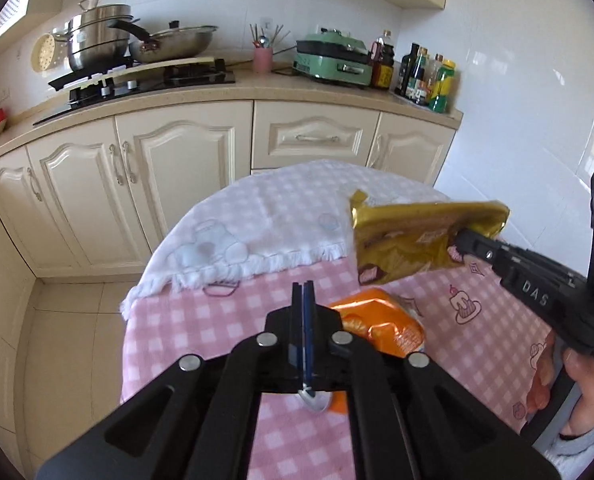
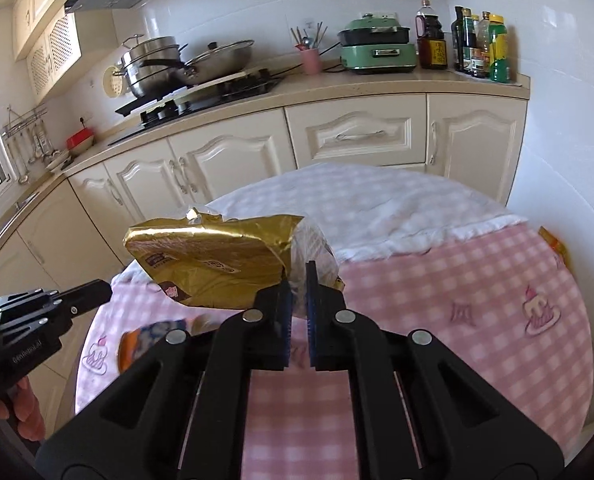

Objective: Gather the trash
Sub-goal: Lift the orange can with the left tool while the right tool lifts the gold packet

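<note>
My right gripper (image 2: 297,280) is shut on the edge of a gold snack wrapper (image 2: 213,264) and holds it in the air above the pink checked table (image 2: 457,288). The wrapper also shows in the left wrist view (image 1: 417,240), with the right gripper (image 1: 463,240) clamped on its right end. My left gripper (image 1: 304,292) is shut with nothing between its pads, just above and left of an orange wrapper (image 1: 381,328) lying on the table. The orange wrapper shows in the right wrist view (image 2: 131,350) at lower left, below the left gripper (image 2: 97,290).
A white towel (image 1: 265,232) covers the table's far half. Behind are cream cabinets (image 1: 177,176) and a counter with pots (image 1: 97,36), a green cooker (image 1: 333,60) and bottles (image 1: 429,76). Something orange (image 2: 555,246) lies at the table's far right edge.
</note>
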